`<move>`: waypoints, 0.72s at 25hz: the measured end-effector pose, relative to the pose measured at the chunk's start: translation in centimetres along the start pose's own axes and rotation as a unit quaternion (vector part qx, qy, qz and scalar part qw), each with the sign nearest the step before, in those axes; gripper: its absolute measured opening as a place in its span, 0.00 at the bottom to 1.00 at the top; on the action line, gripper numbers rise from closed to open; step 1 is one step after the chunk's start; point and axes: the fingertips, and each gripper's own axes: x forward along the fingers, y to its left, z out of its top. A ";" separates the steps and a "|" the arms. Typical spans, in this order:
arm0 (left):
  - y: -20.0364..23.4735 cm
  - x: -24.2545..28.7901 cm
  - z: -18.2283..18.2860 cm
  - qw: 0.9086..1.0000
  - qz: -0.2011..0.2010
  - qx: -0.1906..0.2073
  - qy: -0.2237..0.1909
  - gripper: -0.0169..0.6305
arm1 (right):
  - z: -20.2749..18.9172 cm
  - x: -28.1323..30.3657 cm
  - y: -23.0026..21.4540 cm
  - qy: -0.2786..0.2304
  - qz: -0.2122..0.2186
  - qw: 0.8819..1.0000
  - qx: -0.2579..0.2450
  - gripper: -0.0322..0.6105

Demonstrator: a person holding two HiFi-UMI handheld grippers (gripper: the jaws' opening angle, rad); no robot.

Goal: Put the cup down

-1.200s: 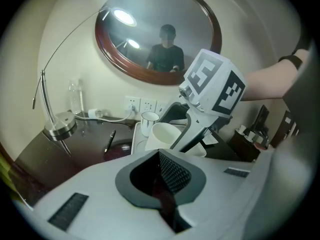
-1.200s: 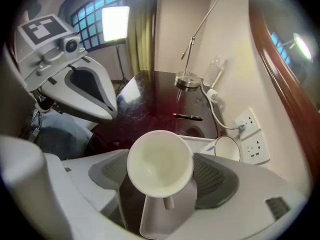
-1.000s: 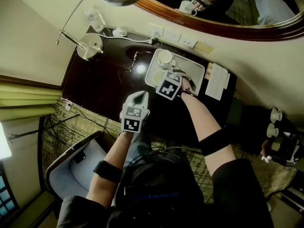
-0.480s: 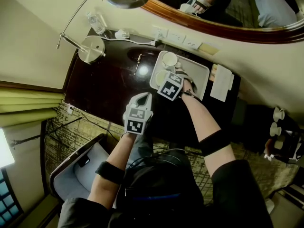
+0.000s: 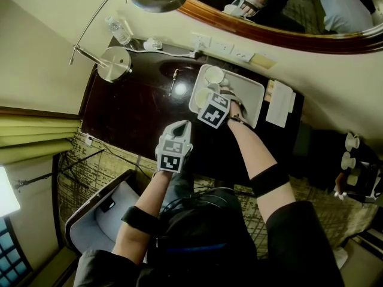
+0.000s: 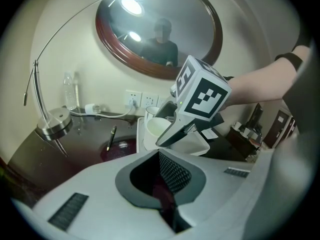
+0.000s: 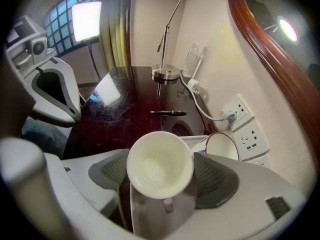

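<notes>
Since a second ago my right gripper (image 7: 161, 175) has eased slightly lower over the white tray (image 5: 250, 97), while my left gripper (image 5: 178, 126) has barely stirred. My left jaws are shut together with nothing between them, over the dark table (image 5: 131, 106). My right jaws stand wide, clamped on the white cup (image 7: 160, 164), which is over the tray with its handle toward me. A second cup (image 7: 221, 146) stands just beyond the right-hand jaw.

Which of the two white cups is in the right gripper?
The nearer cup, clamped between the right gripper's jaws; the other cup stands free on the tray by the wall sockets.
</notes>
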 end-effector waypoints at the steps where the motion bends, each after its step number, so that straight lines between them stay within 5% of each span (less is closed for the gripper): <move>1: 0.0 0.0 -0.1 1.000 0.000 -0.001 0.001 0.00 | 0.1 0.0 -0.1 -0.003 -0.002 1.000 -0.002 0.72; 18: -0.9 -1.1 1.8 1.000 0.020 -0.004 -0.018 0.00 | 0.1 -3.6 -1.4 -0.051 -0.036 0.998 0.004 0.74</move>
